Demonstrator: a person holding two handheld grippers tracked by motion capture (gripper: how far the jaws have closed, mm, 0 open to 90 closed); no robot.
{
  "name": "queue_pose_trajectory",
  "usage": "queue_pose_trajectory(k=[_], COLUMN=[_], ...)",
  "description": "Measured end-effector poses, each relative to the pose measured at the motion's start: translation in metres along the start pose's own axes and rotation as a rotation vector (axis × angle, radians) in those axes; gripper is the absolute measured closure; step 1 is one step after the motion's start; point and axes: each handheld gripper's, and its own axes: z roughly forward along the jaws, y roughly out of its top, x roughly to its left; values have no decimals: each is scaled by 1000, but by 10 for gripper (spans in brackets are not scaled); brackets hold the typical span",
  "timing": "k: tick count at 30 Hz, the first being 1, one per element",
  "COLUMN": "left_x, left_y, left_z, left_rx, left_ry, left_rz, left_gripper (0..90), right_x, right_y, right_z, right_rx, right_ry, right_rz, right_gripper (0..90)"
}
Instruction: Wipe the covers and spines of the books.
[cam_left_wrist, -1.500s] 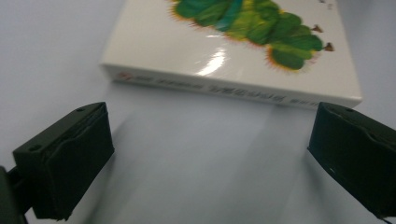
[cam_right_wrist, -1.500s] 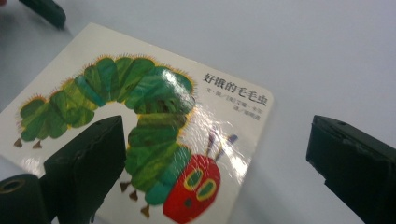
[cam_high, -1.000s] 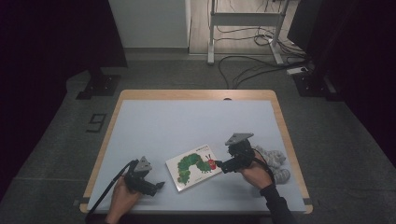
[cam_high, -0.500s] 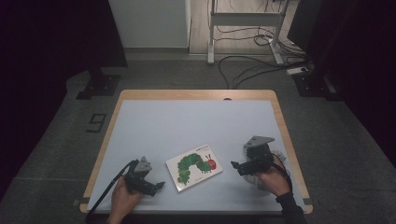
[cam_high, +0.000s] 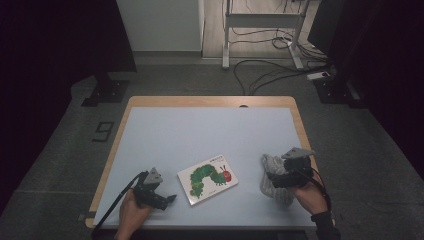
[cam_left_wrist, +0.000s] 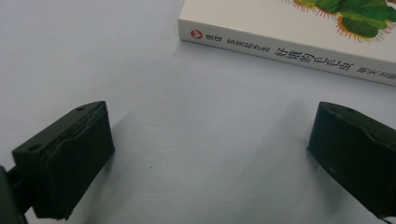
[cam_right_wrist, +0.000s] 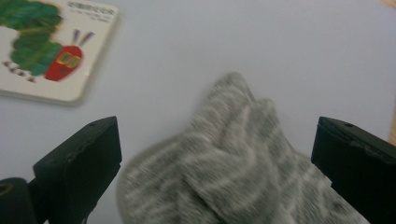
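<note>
Both right gripper (cam_high: 272, 179) jaws wider, rightward.

Book (cam_high: 208, 178) on table (cam_high: 200, 130), near front edge, about midway along it. Sock (cam_high: 275, 181) right of book, well apart, toward front right corner. Left gripper (cam_high: 170, 199) left of book, at front left; right gripper (cam_high: 270, 178) over sock.

Far table half free; book (cam_high: 207, 177), sock (cam_high: 274, 181) apparently crowd near edge.
</note>
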Motion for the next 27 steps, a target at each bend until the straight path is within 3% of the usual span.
queue_pose_trajectory(k=[3,11,20,27], left_x=[0,0,0,0], left_y=[0,0,0,0], left_z=[0,0,0,0], left_rx=[-2,-3,-2,-1], left_ry=[0,0,0,0], left_rz=[-3,-3,-3,-1], left_gripper=[0,0,0,0], right_x=[-11,-20,-12,0], right_y=[-11,-27,-37,-37], right_z=[5,26,48,55], right_rx=[28,76,110,130], right_ry=[-13,2,46,20], right_rz=[33,71,63,53], right_gripper=[0,0,0,0])
